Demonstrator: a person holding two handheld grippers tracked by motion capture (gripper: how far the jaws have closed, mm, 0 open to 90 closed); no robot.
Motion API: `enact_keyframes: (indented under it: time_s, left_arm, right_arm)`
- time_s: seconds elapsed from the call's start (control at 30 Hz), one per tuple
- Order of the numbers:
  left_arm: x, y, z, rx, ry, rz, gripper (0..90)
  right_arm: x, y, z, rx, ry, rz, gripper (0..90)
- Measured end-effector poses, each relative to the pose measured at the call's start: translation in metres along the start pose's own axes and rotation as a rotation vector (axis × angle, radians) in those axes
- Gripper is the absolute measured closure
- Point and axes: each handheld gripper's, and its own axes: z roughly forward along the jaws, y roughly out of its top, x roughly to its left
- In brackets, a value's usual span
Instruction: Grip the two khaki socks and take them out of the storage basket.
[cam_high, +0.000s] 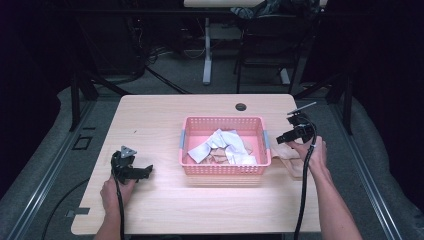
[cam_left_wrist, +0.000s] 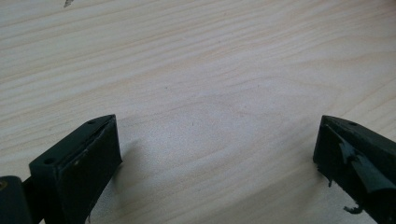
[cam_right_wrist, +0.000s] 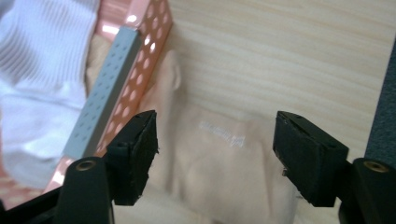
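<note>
The work looks like gathering socks into the pink basket (cam_high: 225, 167), and it is well along: white socks (cam_high: 222, 145) and some beige ones already lie inside, while one beige sock (cam_right_wrist: 219, 163) remains on the table (cam_high: 160, 125), just beside the basket's right wall. The right gripper (cam_high: 295, 132) hangs over that sock with jaws spread and nothing pinched yet. The left gripper (cam_high: 131, 169) rests apart near the table's left, jaws wide too (idle over bare wood). From above the last sock is a pale smudge, perhaps partly under the hand; the right gripper view shows it clearly, faint lettering included.
</note>
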Motion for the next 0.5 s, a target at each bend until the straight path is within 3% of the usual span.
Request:
enact_keyframes:
  time_s: [0.1,0.2,0.3,0.33,0.5]
  left_arm:
    - [0.0,0.0,0.0,0.0,0.001,0.001,0.4]
    - [0.0,0.0,0.0,-0.001,0.001,0.001,0.4]
    - [0.0,0.0,0.0,0.0,0.001,0.001,0.4]
    - [0.0,0.0,0.0,0.0,0.001,0.001,0.4]
    - [0.0,0.0,0.0,0.0,0.001,0.001,0.4]
  right_arm:
    - [0.002,-0.008,-0.002,0.034,0.027,-0.002,29.4]
    - [0.001,-0.016,0.01,0.067,0.008,0.0,26.8]
    - [0.0,-0.021,0.018,0.072,-0.001,0.005,24.8]
    - [-0.002,-0.024,0.021,0.062,0.016,0.023,21.9]
    - [0.001,-0.027,0.009,0.027,0.007,0.011,15.3]
